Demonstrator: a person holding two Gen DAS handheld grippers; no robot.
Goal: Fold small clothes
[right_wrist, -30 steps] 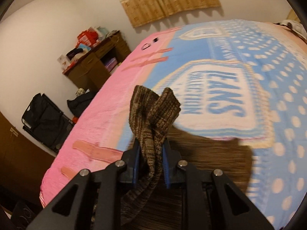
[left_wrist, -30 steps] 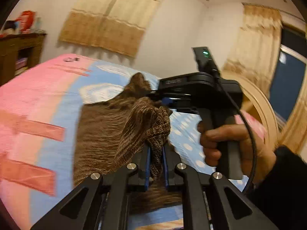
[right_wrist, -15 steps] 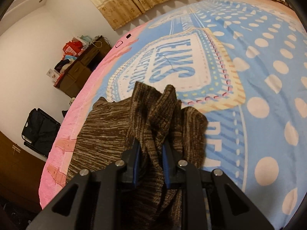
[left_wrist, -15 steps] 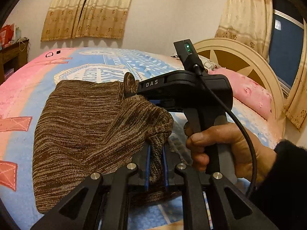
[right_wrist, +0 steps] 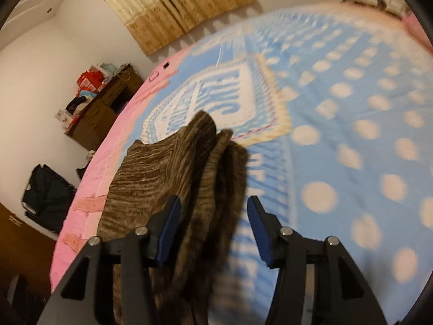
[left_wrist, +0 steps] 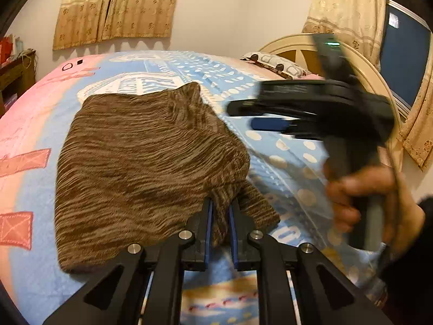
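You have laid the brown knit garment (left_wrist: 146,162) folded on the bed (left_wrist: 32,284). Your left gripper (left_wrist: 219,216) clenches its corner at 6 o'clock; your right gripper (right_wrist: 213,224) is opening, cloth loose between its fingers. Next, probably release left and smooth.

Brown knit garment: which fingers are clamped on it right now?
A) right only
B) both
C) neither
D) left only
D. The left gripper has its fingers pinched on a fold of the brown knit garment. The right gripper is opening: cloth still lies between its blue pads, but neither presses on it.
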